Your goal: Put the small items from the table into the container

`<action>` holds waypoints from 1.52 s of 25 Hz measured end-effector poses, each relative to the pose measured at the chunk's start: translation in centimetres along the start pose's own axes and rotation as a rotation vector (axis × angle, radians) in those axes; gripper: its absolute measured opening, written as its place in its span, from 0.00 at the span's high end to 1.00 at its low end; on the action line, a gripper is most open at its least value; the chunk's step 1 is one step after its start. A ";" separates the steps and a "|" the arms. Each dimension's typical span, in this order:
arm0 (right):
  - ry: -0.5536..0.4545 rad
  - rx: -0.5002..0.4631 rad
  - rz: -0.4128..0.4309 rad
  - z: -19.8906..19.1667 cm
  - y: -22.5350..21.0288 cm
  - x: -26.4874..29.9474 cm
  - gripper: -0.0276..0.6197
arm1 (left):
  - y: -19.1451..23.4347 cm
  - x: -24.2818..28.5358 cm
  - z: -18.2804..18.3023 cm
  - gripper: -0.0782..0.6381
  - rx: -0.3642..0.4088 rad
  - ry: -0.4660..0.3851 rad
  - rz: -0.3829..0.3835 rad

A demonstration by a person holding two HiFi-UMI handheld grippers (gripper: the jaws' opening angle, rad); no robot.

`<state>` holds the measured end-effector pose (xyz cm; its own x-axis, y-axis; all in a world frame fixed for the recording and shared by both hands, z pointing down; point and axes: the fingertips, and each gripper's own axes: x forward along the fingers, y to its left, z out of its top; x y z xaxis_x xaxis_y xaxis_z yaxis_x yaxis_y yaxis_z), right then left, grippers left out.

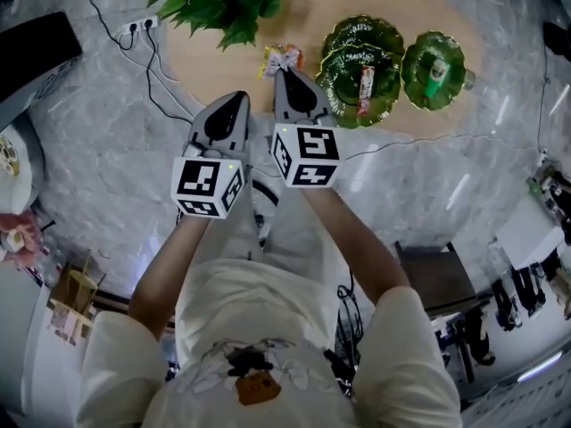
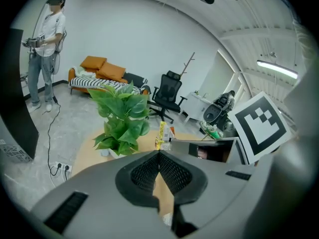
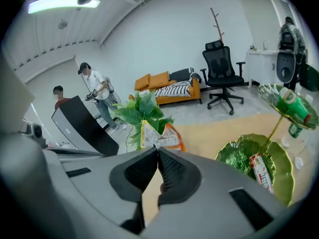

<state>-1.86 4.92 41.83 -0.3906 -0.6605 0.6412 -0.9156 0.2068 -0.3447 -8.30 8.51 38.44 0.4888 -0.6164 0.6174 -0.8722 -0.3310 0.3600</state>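
My right gripper [image 1: 287, 69] is shut on a yellow-and-orange snack packet [image 1: 279, 59], held up over the wooden table [image 1: 312, 7]. The right gripper view shows the packet [image 3: 159, 133] sticking out past the closed tips of the right gripper [image 3: 158, 147]. To its right stands a green leaf-shaped dish [image 1: 348, 69], the same dish [image 3: 244, 158] holding a red-and-white packet [image 3: 260, 171]. A second green dish [image 1: 433, 69] carries a green bottle [image 3: 294, 108]. My left gripper [image 1: 239, 96] hovers beside the right one; its tips [image 2: 159, 152] meet with nothing between them.
A leafy potted plant [image 1: 219, 3] stands at the table's left end. A power strip [image 1: 141, 25] and cables lie on the grey floor. A black panel [image 1: 31, 52] is at far left. People [image 3: 97, 91] stand in the background by an orange sofa and office chair.
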 end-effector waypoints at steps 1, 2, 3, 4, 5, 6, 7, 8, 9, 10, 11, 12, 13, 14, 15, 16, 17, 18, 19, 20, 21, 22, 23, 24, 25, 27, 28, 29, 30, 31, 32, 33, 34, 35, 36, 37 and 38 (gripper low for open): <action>-0.013 -0.016 0.005 0.4 0.0 -0.4 0.94 | -0.4 0.0 0.1 0.88 0.005 -0.001 -0.005; -0.024 -0.026 0.007 0.7 -0.1 -0.9 0.94 | -0.8 -0.1 0.2 0.88 0.011 -0.002 -0.010; -0.034 -0.033 0.008 1.0 -0.2 -1.3 0.94 | -1.2 -0.1 0.3 0.88 0.017 -0.002 -0.015; -0.042 -0.040 0.008 1.2 -0.4 -1.8 0.94 | -1.6 -0.1 0.3 0.88 0.023 -0.001 -0.019; -0.050 -0.046 0.007 1.5 -0.6 -2.3 0.94 | -2.1 -0.2 0.4 0.88 0.028 0.000 -0.023; -0.058 -0.052 0.006 1.6 -0.8 -2.7 0.94 | -2.5 -0.2 0.4 0.88 0.033 0.001 -0.027; -0.066 -0.054 0.004 1.8 -1.1 -3.1 0.94 | -3.0 -0.2 0.4 0.88 0.039 0.002 -0.031; -0.072 -0.054 0.001 1.9 -1.5 -3.5 0.94 | -3.4 -0.2 0.5 0.88 0.044 0.002 -0.036; -0.078 -0.052 -0.004 2.0 -1.9 -3.9 0.94 | -3.9 -0.1 0.5 0.88 0.050 0.002 -0.042; -0.084 -0.049 -0.010 2.1 -2.4 -4.3 0.94 | -4.4 0.1 0.6 0.88 0.056 0.002 -0.047; -0.088 -0.046 -0.016 2.1 -2.9 -4.6 0.94 | -4.8 0.2 0.6 0.88 0.061 0.002 -0.052; -0.092 -0.041 -0.023 2.0 -3.4 -5.0 0.94 | -5.2 0.3 0.6 0.88 0.065 0.002 -0.057; -0.095 -0.036 -0.029 2.0 -3.9 -5.3 0.94 | -5.7 0.4 0.5 0.88 0.068 0.003 -0.061; -0.097 -0.031 -0.035 1.9 -4.3 -5.6 0.94 | -6.1 0.5 0.5 0.88 0.072 0.005 -0.065; -0.098 -0.026 -0.042 1.7 -4.8 -6.0 0.94 | -6.5 0.6 0.5 0.88 0.077 0.006 -0.070; -0.100 -0.021 -0.049 1.7 -5.3 -6.3 0.94 | -7.0 0.8 0.5 0.88 0.082 0.007 -0.074; -0.101 -0.018 -0.055 1.6 -5.8 -6.6 0.94 | -7.4 0.9 0.5 0.88 0.086 0.008 -0.079; -0.102 -0.017 -0.062 1.5 -6.3 -6.9 0.94 | -7.8 1.0 0.5 0.88 0.090 0.009 -0.083; -0.103 -0.017 -0.069 1.4 -6.7 -7.2 0.94 | -8.2 1.1 0.5 0.88 0.095 0.011 -0.088; -0.104 -0.019 -0.075 1.3 -7.1 -7.4 0.94 | -8.6 1.3 0.5 0.88 0.099 0.013 -0.092; -0.105 -0.021 -0.079 1.1 -7.5 -7.6 0.94 | -9.0 1.4 0.4 0.88 0.103 0.015 -0.097; -0.105 -0.023 -0.081 1.0 -7.9 -7.8 0.94 | -9.4 1.6 0.4 0.88 0.106 0.018 -0.101; -0.104 -0.025 -0.082 1.0 -8.2 -8.0 0.94 | -9.8 1.7 0.3 0.88 0.109 0.020 -0.105; -0.105 -0.027 -0.083 0.9 -8.5 -8.2 0.94 | -10.1 1.9 0.2 0.88 0.112 0.022 -0.108; -0.106 -0.030 -0.084 0.9 -8.8 -8.4 0.94 | -10.5 2.0 0.1 0.88 0.114 0.024 -0.111; -0.108 -0.031 -0.089 0.7 -9.4 -8.8 0.94 | -11.1 2.4 -0.2 0.88 0.119 0.031 -0.118; -0.109 -0.029 -0.092 0.6 -9.7 -8.9 0.94 | -11.4 2.6 -0.3 0.88 0.122 0.035 -0.122; -0.110 -0.027 -0.096 0.6 -10.0 -9.1 0.94 | -11.7 2.8 -0.5 0.88 0.124 0.039 -0.126; -0.112 -0.025 -0.101 0.5 -10.3 -9.2 0.94 | -12.0 3.0 -0.6 0.88 0.126 0.042 -0.130; -0.112 -0.024 -0.106 0.5 -10.6 -9.2 0.94 | -12.2 3.2 -0.7 0.88 0.128 0.045 -0.134; -0.111 -0.024 -0.111 0.3 -10.9 -9.3 0.94 | -12.5 3.4 -0.8 0.88 0.130 0.048 -0.138; -0.106 -0.025 -0.116 0.1 -11.2 -9.3 0.94 | -12.7 3.6 -1.0 0.88 0.133 0.052 -0.142; -0.100 -0.024 -0.121 -0.1 -11.6 -9.3 0.94 | -13.0 3.7 -1.1 0.88 0.135 0.056 -0.146; -0.092 -0.022 -0.125 -0.4 -11.9 -9.2 0.94 | -13.2 3.9 -1.3 0.88 0.137 0.061 -0.149; -0.084 -0.018 -0.127 -0.7 -12.2 -9.2 0.94 | -13.4 4.0 -1.4 0.88 0.139 0.066 -0.152; -0.077 -0.014 -0.128 -1.0 -12.5 -9.2 0.94 | -13.6 4.2 -1.5 0.88 0.142 0.070 -0.155; -0.071 -0.012 -0.129 -1.2 -12.8 -9.1 0.94 | -13.7 4.3 -1.6 0.88 0.145 0.073 -0.157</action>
<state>13.31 9.20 41.25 -0.2624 -0.7312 0.6297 -0.9591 0.1256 -0.2538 5.81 11.53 37.30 0.6140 -0.4978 0.6125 -0.7763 -0.5211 0.3547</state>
